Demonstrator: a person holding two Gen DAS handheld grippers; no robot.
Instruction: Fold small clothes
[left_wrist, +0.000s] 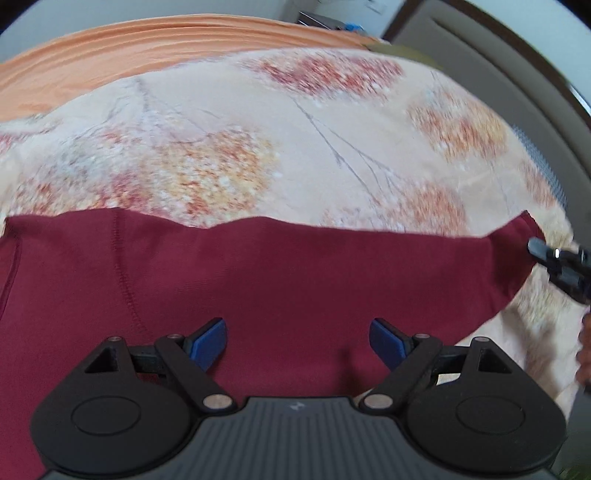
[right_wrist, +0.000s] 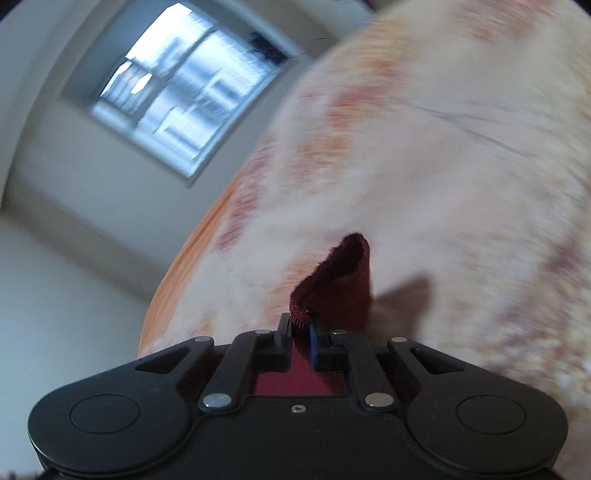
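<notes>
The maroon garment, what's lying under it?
The maroon garment lies spread on a floral bedsheet, which shows past its far edge. Anything else beneath it is covered. The right gripper pinches one corner.

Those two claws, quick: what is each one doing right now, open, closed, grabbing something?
Left claw: open, above the maroon garment, holding nothing.
Right claw: closed on a corner of the maroon garment.

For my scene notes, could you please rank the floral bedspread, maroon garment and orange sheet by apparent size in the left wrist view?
1. floral bedspread
2. maroon garment, which lies nearer the camera, so unsure
3. orange sheet
</notes>
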